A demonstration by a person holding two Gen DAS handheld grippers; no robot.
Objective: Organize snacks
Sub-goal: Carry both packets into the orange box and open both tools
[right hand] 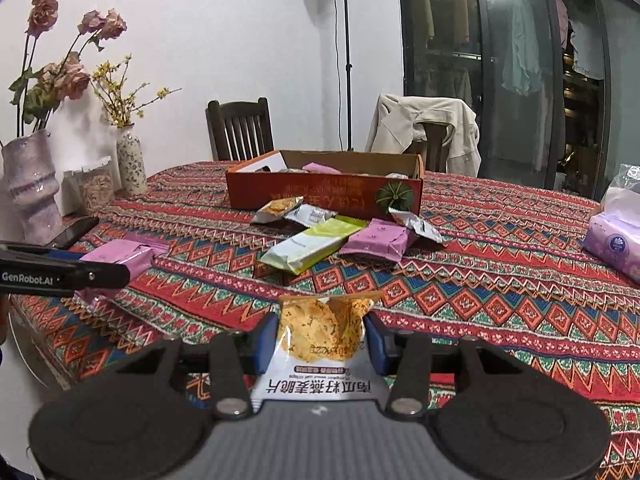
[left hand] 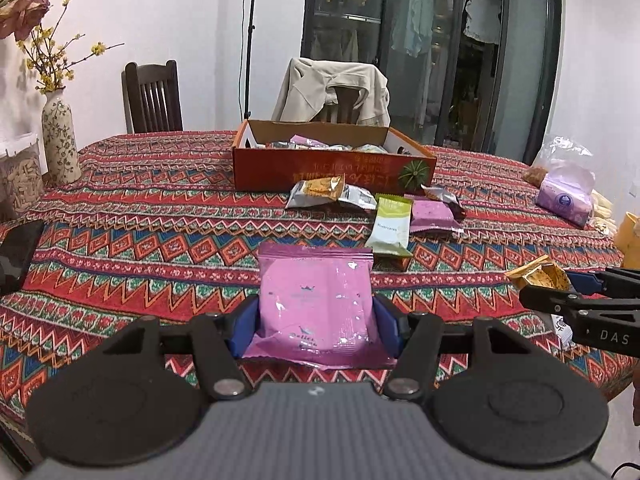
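Observation:
My left gripper [left hand: 316,314] is shut on a pink snack packet [left hand: 314,296], held above the patterned tablecloth. My right gripper [right hand: 322,336] is shut on a white and orange crisp packet [right hand: 322,344]; it also shows in the left wrist view [left hand: 538,276] at the right. An orange cardboard box [left hand: 332,172] with several snacks inside stands at the table's middle, also in the right wrist view [right hand: 320,194]. In front of it lie loose packets: a green one [right hand: 312,246], a pink one [right hand: 378,240], an orange crisp one [right hand: 278,208] and silver ones [right hand: 418,226].
Vases with flowers [right hand: 32,188] [right hand: 130,164], a jar [right hand: 94,186] and a dark phone [right hand: 76,232] stand at the table's left. A purple tissue pack [right hand: 614,246] lies at the right. Chairs [right hand: 240,130], one with a jacket [right hand: 424,128], stand behind the table.

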